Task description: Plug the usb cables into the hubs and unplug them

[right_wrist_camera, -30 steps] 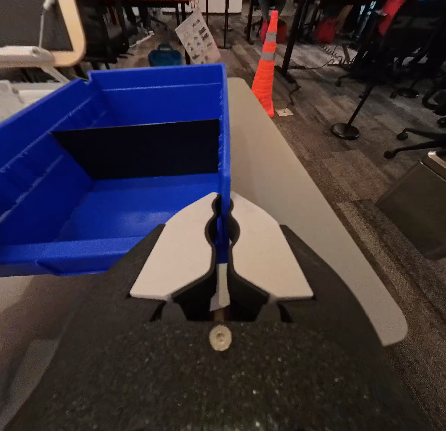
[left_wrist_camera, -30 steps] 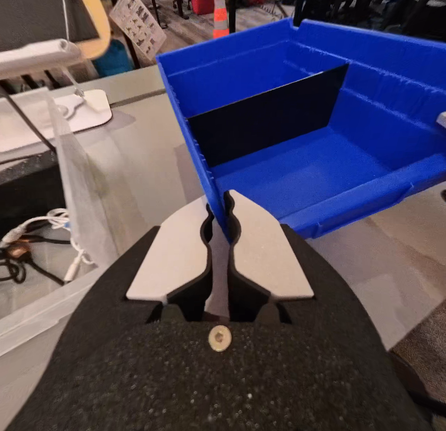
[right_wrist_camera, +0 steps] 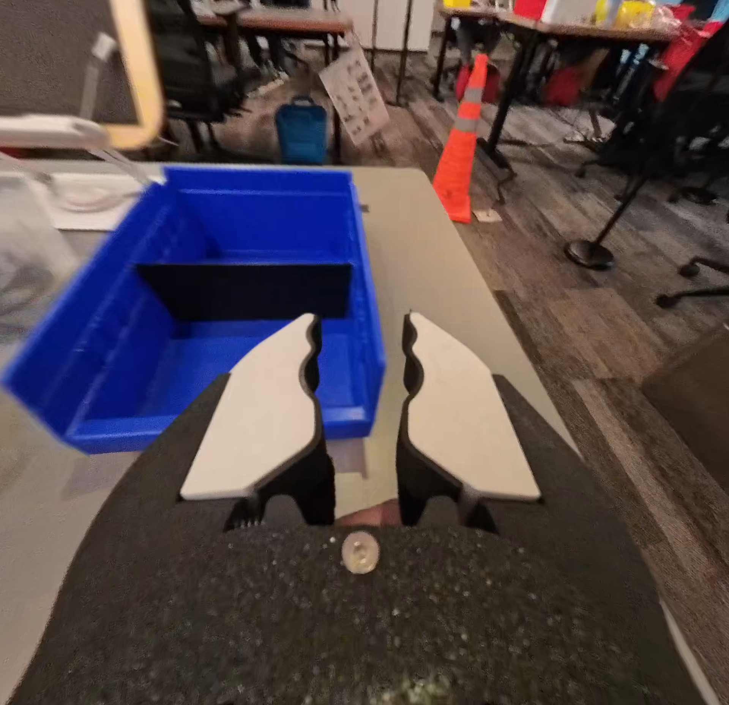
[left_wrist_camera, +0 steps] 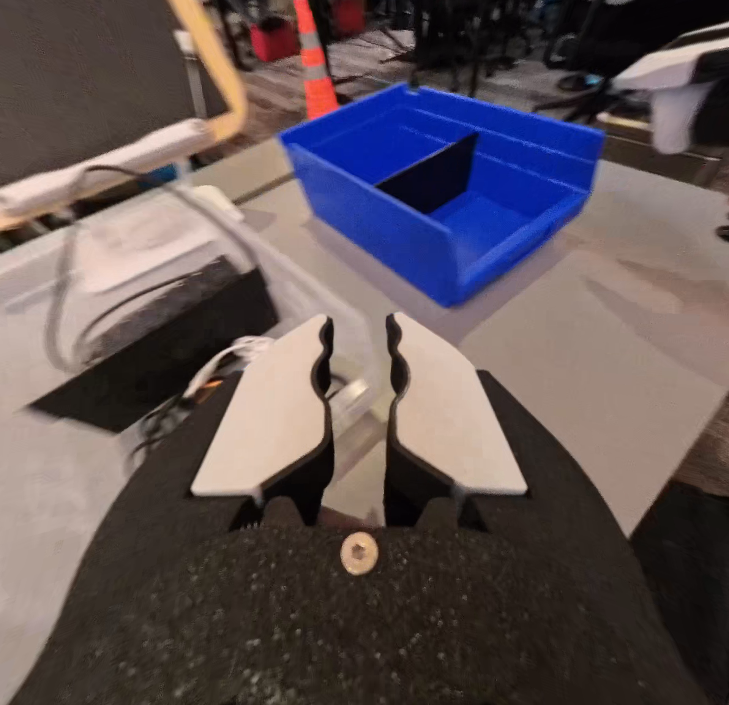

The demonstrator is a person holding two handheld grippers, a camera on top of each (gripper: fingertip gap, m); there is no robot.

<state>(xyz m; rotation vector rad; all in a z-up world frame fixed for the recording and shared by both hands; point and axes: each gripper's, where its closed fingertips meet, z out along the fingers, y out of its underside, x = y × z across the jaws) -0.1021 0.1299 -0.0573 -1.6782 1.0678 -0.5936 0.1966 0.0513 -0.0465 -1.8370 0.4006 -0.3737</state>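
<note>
1. Left wrist view, lower left of frame: clear plastic tub (left_wrist_camera: 347, 406) with a tangle of white and black cables (left_wrist_camera: 221, 374) inside; blurred, so no plug or hub can be told apart. A black flat slab (left_wrist_camera: 157, 354) lies behind them
2. Left gripper (left_wrist_camera: 358, 323), centre of frame: jaws parted by a moderate gap, nothing between them, poised over the tub's near corner. Pale smooth finger plates with wavy black inner edges on a speckled black foam-like body
3. Blue bin (left_wrist_camera: 394, 228), upper centre-right, on the grey matte bench (left_wrist_camera: 552, 350): rigid moulded plastic, black flat divider (left_wrist_camera: 430, 185) across it, both compartments appear bare
4. Right wrist view: same blue bin at left and centre; right gripper (right_wrist_camera: 361, 323) open wider, empty, hovering over the bin's near right corner, touching nothing
5. Orange cone (right_wrist_camera: 461, 141) on the floor, upper right
6. Judgement: no cable grasped, no hub identified; plugging and unplugging both appear left to do
</note>
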